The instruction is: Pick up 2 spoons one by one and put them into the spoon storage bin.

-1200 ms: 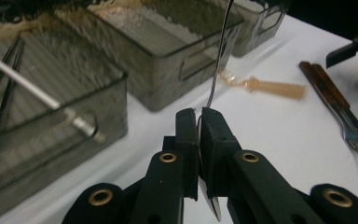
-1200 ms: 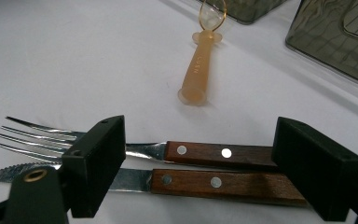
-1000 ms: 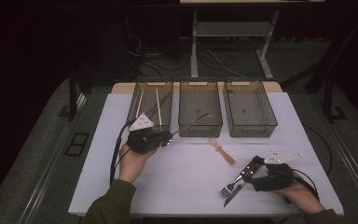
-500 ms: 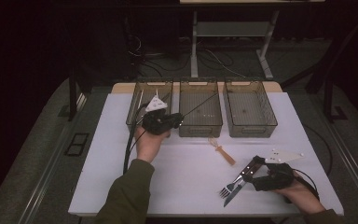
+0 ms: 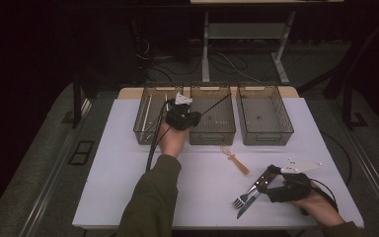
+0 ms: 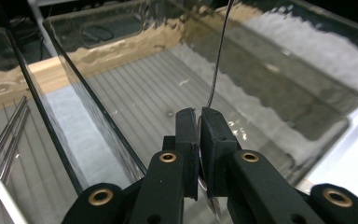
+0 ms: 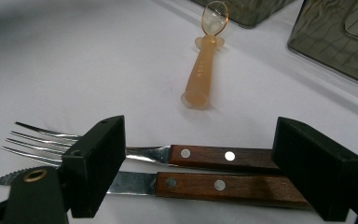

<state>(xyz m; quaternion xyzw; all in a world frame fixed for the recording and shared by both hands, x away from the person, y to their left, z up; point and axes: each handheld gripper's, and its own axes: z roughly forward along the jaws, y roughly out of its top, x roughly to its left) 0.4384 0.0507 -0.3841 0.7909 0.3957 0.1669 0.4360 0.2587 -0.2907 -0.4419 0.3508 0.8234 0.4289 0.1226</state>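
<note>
We grip a thin metal spoon (image 6: pixel 220 56) by its bowl end, left gripper (image 6: pixel 199 122) clenched on it over the middle bin (image 5: pixel 212 132); light, stiff, slippery; right gripper (image 7: pixel 198 161) gapes astride fork (image 7: pixel 135 151) and knife (image 7: pixel 205 185).

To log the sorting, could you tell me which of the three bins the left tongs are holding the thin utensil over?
The middle bin: the left tongs hang above it; chopsticks lie in the left one.

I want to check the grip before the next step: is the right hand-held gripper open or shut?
Open. The right hand-held gripper has its jaws wide apart, one on each side of the fork and knife, touching neither handle.
</note>
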